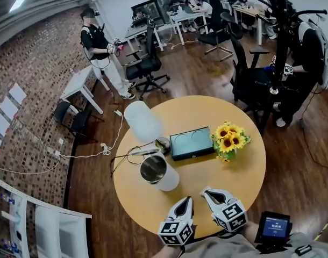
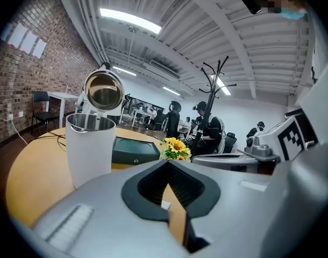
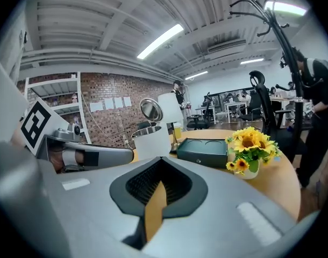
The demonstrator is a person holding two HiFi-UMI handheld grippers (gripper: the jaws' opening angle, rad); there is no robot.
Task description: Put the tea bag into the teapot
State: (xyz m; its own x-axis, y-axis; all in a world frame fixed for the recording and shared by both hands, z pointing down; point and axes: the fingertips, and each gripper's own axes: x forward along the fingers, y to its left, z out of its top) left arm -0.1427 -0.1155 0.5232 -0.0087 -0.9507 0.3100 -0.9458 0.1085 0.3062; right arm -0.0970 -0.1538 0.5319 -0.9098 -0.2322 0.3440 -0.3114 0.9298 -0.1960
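Left hand-held gripper (image 1: 186, 200) and right hand-held gripper (image 1: 207, 192), both pressed together and empty, hover near the teapot (image 1: 159, 175), whose lid (image 1: 142, 121) stands open, presumably to admit the tea bag.

I can read no text from here. The small screen (image 1: 275, 227) at the lower right glows blue with what may be lines of print, too small to make out. The sheets (image 1: 8, 109) on the brick wall (image 1: 40, 63) look blank.
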